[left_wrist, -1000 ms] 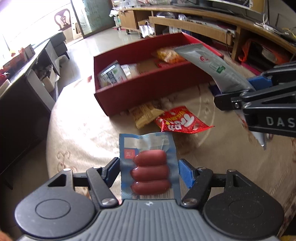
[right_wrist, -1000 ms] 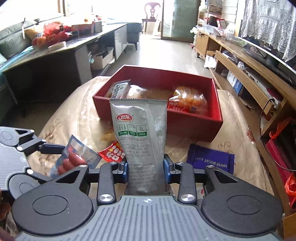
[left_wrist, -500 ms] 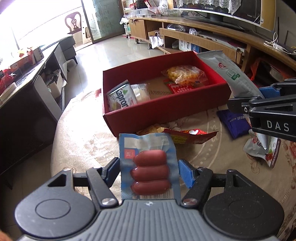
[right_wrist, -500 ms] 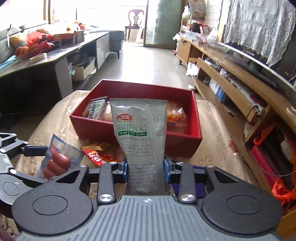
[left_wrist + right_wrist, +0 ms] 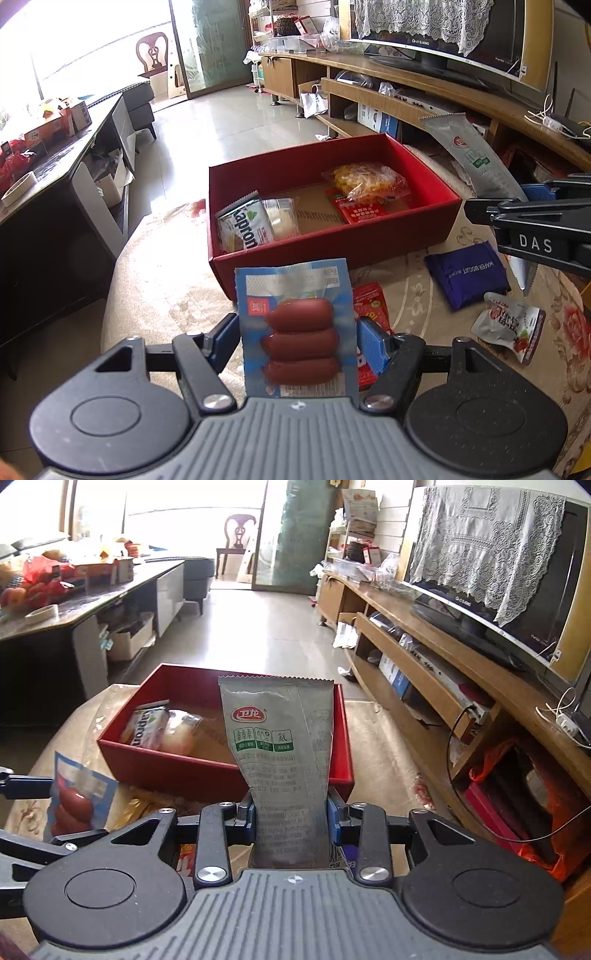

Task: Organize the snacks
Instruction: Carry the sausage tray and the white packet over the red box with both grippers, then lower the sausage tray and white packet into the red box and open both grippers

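My left gripper (image 5: 297, 334) is shut on a blue sausage pack (image 5: 295, 325) with three red sausages, held above the table in front of the red box (image 5: 332, 240). My right gripper (image 5: 291, 812) is shut on a tall grey snack pouch (image 5: 280, 753), held upright in front of the box (image 5: 177, 766). The box holds a wafer pack (image 5: 242, 225), a clear pastry pack (image 5: 280, 218), a yellow snack bag (image 5: 365, 181) and a red packet (image 5: 362, 212). The pouch (image 5: 469, 158) and right gripper (image 5: 532, 221) show at the right of the left wrist view. The sausage pack (image 5: 79, 797) shows at the right wrist view's left.
On the round patterned tablecloth (image 5: 166, 295) lie a dark blue wafer packet (image 5: 467, 273), a red strawberry packet (image 5: 369, 306) and a white-red pouch (image 5: 509, 325). A dark side table (image 5: 55, 177) stands at the left, a wooden TV bench (image 5: 443, 679) at the right.
Both grippers have risen with their packs still held; the box now shows from higher up and its inside is more visible.
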The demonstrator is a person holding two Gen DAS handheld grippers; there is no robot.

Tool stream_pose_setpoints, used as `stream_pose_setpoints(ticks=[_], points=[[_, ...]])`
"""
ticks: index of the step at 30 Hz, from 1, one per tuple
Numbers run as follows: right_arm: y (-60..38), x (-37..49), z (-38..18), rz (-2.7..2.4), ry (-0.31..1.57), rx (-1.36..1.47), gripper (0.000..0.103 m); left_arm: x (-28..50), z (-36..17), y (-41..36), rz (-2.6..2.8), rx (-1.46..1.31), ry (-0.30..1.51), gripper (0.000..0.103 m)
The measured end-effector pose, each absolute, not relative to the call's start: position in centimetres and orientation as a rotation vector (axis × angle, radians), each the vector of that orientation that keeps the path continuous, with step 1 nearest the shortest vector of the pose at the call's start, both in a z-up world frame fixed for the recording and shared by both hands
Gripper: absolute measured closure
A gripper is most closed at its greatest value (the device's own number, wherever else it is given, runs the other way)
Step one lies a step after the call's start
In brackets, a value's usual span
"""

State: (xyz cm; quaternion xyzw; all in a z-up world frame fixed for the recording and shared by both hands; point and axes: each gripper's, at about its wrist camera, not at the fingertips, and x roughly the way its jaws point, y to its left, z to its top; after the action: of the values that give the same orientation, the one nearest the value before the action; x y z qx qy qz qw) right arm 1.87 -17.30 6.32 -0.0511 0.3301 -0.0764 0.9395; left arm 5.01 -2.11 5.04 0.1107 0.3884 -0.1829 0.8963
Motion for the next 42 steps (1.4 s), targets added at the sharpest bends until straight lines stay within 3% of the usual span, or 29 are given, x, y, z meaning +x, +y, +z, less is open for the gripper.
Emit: stream_pose_setpoints(ticks=[13,28,42], points=[[-17.7,6.7,6.3,-0.183,0.677,-0.100,0.061,11.4,6.9,-5.0,-0.320,0.195,0.722,0.039],[-19.0,14.8,3.0,-0.158,0.763,-0.026,0.061,20.4,3.1,-6.8,-0.239,0.186,0.763,0.039],[-19.5,17.2,0.6,-0.155,0.774,-0.014,0.060,22.2,0.9,-8.0,-0.263,0.218,0.746,0.039]])
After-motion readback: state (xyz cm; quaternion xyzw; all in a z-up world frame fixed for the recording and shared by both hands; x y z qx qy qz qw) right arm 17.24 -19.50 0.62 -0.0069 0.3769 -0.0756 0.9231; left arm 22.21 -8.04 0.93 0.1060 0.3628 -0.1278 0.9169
